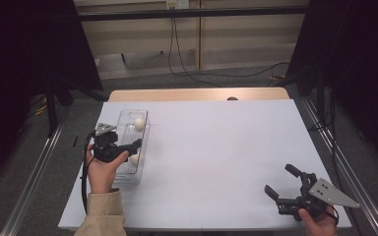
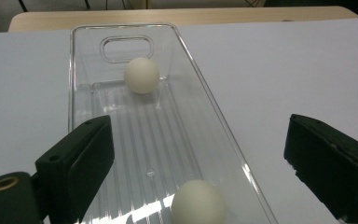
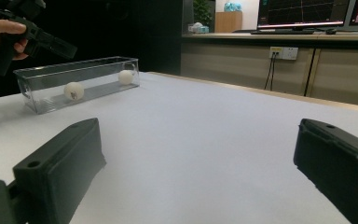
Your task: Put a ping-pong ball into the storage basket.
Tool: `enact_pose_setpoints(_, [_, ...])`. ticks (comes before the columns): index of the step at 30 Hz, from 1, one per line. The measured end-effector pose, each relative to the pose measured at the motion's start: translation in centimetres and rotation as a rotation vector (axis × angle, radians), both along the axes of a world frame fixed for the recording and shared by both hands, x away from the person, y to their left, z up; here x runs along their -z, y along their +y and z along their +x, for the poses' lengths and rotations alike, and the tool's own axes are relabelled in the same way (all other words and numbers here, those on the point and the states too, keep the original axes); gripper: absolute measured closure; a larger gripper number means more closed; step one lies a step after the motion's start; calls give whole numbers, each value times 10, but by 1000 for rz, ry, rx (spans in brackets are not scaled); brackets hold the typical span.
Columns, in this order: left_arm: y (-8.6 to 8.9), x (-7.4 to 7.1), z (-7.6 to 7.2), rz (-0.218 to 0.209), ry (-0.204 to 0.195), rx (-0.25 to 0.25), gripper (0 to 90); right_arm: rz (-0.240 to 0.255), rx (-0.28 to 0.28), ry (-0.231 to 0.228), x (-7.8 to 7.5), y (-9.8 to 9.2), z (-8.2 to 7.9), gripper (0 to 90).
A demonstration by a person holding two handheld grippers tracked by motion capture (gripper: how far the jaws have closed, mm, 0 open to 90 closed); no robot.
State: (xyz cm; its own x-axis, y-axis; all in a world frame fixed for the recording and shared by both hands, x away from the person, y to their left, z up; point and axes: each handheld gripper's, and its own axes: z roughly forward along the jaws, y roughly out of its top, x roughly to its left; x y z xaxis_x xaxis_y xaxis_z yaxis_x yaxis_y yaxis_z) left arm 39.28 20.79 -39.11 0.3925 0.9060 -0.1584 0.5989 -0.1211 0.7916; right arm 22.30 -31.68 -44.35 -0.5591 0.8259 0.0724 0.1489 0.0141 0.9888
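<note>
Hovering over the near end of a clear plastic bin (image 1: 128,147), the left hand-held gripper (image 2: 198,154) had its jaws spread wide, one above the bin's floor and the other out past its right wall, so the near white ball (image 2: 198,203) sat just below and between them. That stance read as a reach for this ball, with nothing gripped as yet. The bin lay lengthwise along the left edge of the white table (image 1: 216,147), its handle cutout at the far end; its low clear walls would keep both balls from rolling off. A second white ball (image 2: 141,75) rested well apart from the first, close to the far wall under the cutout. Nothing else lay in the bin. Over at the near right corner of the table, the right hand-held gripper (image 1: 283,184) was held low, empty, jaws wide, pointing across the bare sheet toward the bin, seemingly parked out of the way.
</note>
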Motion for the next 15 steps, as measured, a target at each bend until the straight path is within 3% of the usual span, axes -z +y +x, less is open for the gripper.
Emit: enact_pose_setpoints(15, [1, 1, -18, -50, -66, 36, 43, 5, -3, 1, 0, 1, 0, 7])
